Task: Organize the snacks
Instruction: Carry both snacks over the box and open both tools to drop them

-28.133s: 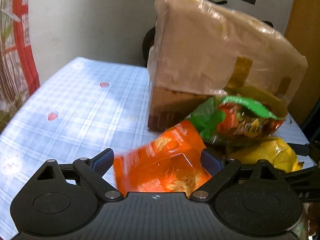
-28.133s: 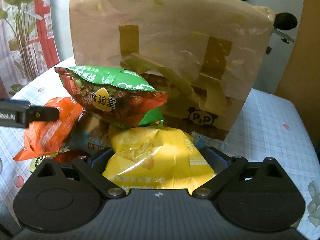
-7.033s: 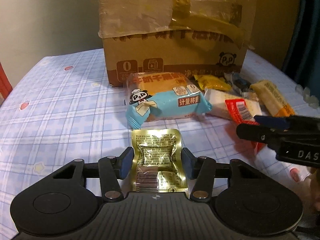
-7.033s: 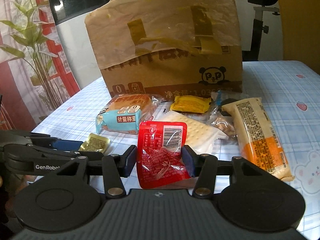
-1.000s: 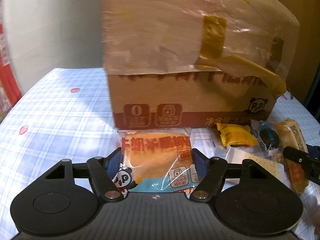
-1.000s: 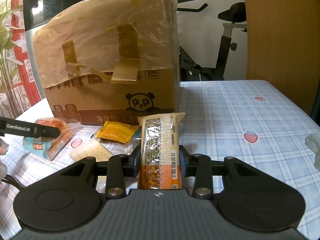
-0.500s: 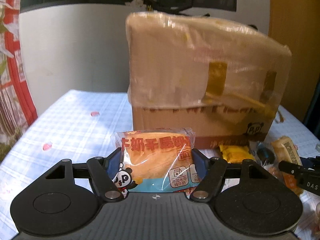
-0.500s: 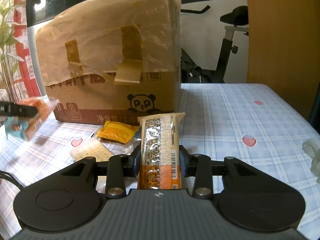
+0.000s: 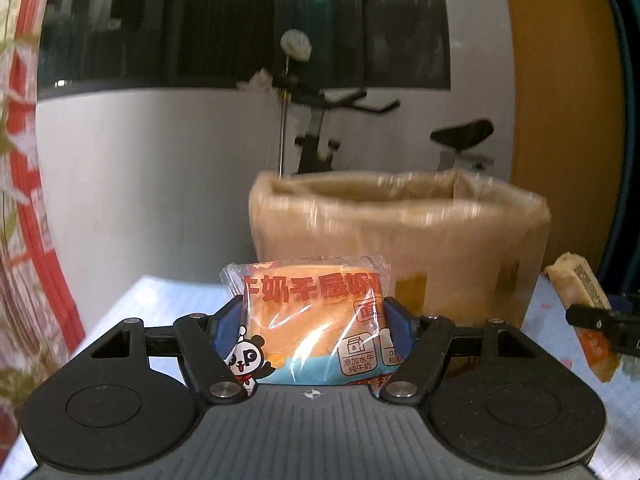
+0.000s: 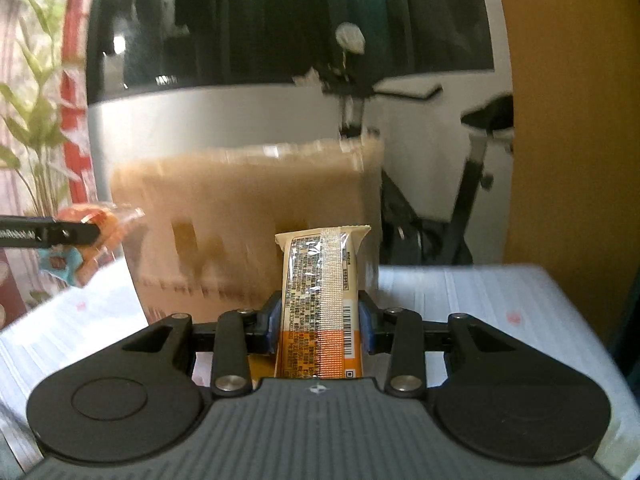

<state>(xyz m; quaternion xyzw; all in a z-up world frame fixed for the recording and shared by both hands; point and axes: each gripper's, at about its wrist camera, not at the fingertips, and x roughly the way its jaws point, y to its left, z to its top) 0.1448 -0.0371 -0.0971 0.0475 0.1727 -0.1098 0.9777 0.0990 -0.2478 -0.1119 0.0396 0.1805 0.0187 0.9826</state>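
My left gripper (image 9: 315,312) is shut on a bread pack (image 9: 308,320) with a panda and red print, held in the air in front of the cardboard box (image 9: 400,236). The box's open top rim shows at about the pack's height. My right gripper (image 10: 320,318) is shut on a long cream and orange snack bar (image 10: 320,300), which stands upright between the pads, before the same box (image 10: 248,208). In the right wrist view the left gripper (image 10: 92,236) with the bread pack (image 10: 96,236) shows at the left edge. The snack bar (image 9: 582,300) shows at the right of the left wrist view.
The box stands on a table with a blue checked cloth (image 10: 480,300). Behind it are a white wall, a dark window and an exercise bike (image 9: 320,140). A red patterned curtain (image 9: 32,200) and a leafy plant (image 10: 28,120) are at the left, a wooden panel (image 10: 560,160) at the right.
Both grippers have risen with their snacks. The box has dropped lower in both views, its open top rim now shows, and the snacks left on the table are out of sight.
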